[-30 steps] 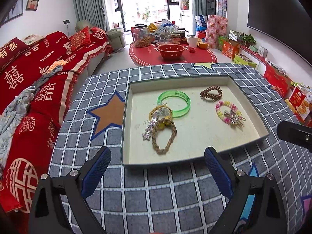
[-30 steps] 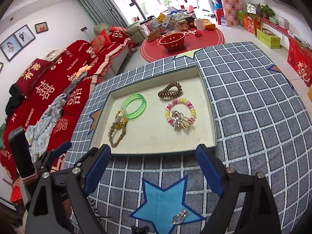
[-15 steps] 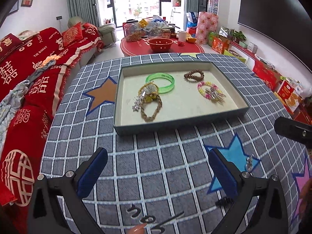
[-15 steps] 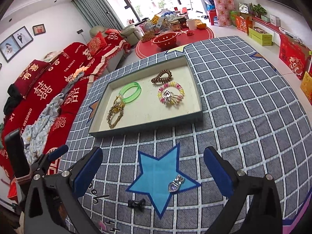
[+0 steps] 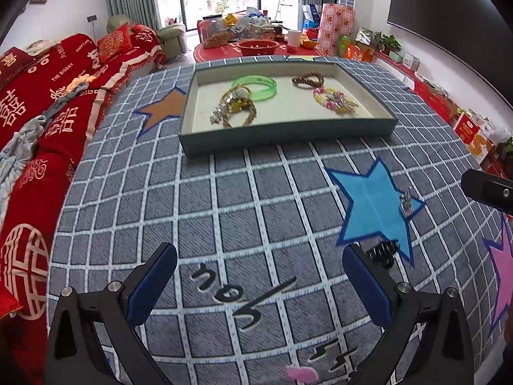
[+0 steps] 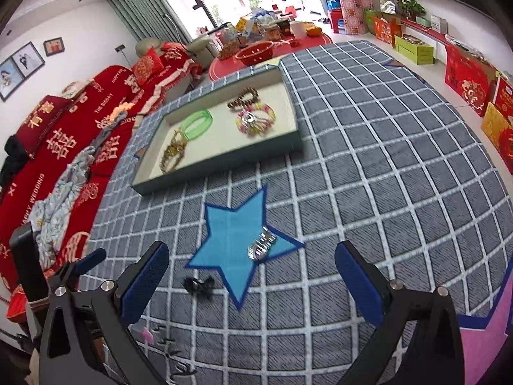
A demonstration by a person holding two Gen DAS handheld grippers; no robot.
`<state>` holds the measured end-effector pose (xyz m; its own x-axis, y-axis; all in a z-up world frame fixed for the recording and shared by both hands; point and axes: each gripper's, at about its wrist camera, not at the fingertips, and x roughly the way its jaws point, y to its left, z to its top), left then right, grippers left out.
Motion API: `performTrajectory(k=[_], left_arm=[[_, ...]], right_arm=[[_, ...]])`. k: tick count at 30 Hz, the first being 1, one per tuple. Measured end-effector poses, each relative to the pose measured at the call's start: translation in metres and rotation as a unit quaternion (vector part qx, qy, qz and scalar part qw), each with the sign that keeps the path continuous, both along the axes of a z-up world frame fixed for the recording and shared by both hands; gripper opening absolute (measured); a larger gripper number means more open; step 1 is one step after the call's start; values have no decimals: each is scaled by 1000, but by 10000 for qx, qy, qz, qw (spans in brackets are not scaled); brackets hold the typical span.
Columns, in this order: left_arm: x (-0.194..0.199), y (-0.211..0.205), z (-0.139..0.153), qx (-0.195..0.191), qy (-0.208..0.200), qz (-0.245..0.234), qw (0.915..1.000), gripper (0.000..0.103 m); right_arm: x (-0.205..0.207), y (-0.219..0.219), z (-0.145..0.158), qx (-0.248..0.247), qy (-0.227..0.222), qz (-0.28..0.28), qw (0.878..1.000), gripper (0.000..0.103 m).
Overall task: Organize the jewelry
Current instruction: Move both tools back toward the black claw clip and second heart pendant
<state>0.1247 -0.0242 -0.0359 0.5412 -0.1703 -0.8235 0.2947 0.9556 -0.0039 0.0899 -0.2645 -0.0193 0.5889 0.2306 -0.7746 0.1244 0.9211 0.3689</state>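
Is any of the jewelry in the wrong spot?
Yes. A silver clip lies on the blue star of the tablecloth and a small black clip sits beside it, both outside the tray where the bracelets lie.

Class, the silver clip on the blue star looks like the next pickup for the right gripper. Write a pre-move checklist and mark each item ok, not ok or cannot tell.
1. Right gripper open and empty: ok.
2. Silver clip in plain view, nothing lying on it: ok.
3. Clip lies ahead between the right gripper's fingers: ok.
4. Black clip sits apart from the silver clip: ok.
5. Tray has bare floor for another piece: ok.
6. Left gripper open, off to the side of the path: ok.
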Motion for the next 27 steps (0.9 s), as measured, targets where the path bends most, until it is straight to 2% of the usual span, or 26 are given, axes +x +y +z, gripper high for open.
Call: performTrajectory(k=[3, 6, 11, 27], left_arm=[[-8, -3, -5, -113, 95, -141, 9998, 103], [-16, -9, -10, -100, 130, -221, 9996, 103], [-25, -20, -17, -17, 211, -349, 9992, 103], [-22, -47, -21, 87, 154, -592, 9981, 103]], right_arm=[[-5, -6, -9, -72, 200, -32, 9998, 103], [-9, -16, -20, 110, 410, -108, 9990, 103], [-15, -24, -34, 113, 600, -251, 9978, 103], [3, -14, -40, -92, 743, -151, 9971, 103]])
